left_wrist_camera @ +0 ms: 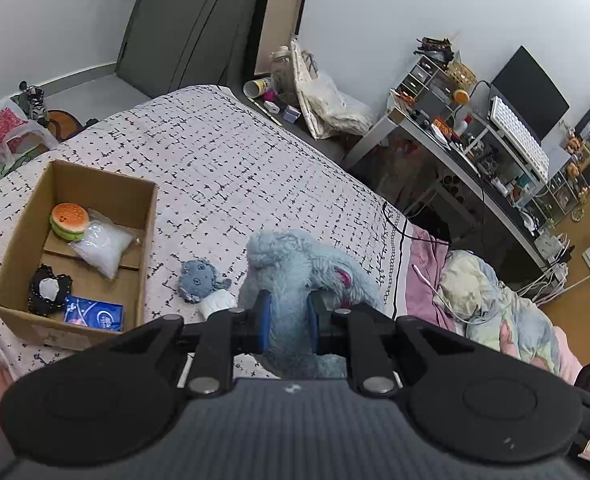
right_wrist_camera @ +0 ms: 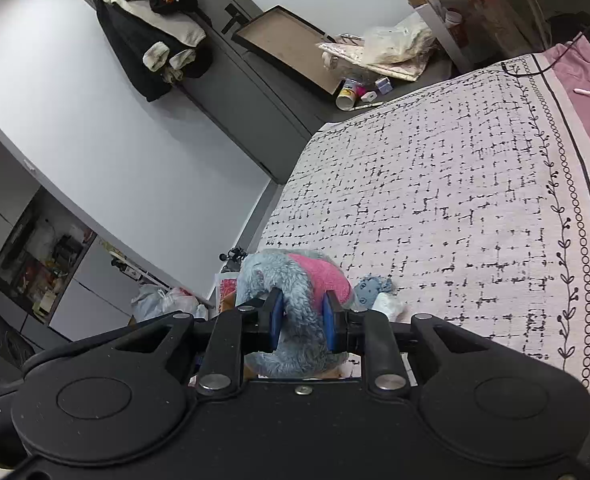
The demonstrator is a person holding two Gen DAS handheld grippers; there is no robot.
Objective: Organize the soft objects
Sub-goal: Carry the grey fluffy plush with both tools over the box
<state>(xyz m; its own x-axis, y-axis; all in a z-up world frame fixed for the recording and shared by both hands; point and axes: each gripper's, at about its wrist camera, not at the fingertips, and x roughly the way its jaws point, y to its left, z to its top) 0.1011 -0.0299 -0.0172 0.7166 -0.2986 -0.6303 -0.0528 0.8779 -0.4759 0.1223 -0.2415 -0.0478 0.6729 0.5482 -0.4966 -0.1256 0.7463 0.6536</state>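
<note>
bed (left_wrist_camera: 223, 168): patterned cover, carries all items | cardboard box (left_wrist_camera: 147, 216): open, on bed; holds burger toy (left_wrist_camera: 69, 221), clear bag, dark lace piece, blue packet | blue plush (left_wrist_camera: 295, 264): raised over bed, right of box | left gripper (left_wrist_camera: 288, 322): clamped on plush | right gripper (right_wrist_camera: 303, 322): clamped on plush | small blue doll (left_wrist_camera: 199, 280): lying on bed between box and plush

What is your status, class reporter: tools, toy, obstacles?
Left tool and right tool both shut on fluffy blue-grey plush toy. Open cardboard box waiting. Small blue stuffed doll lies between.
</note>
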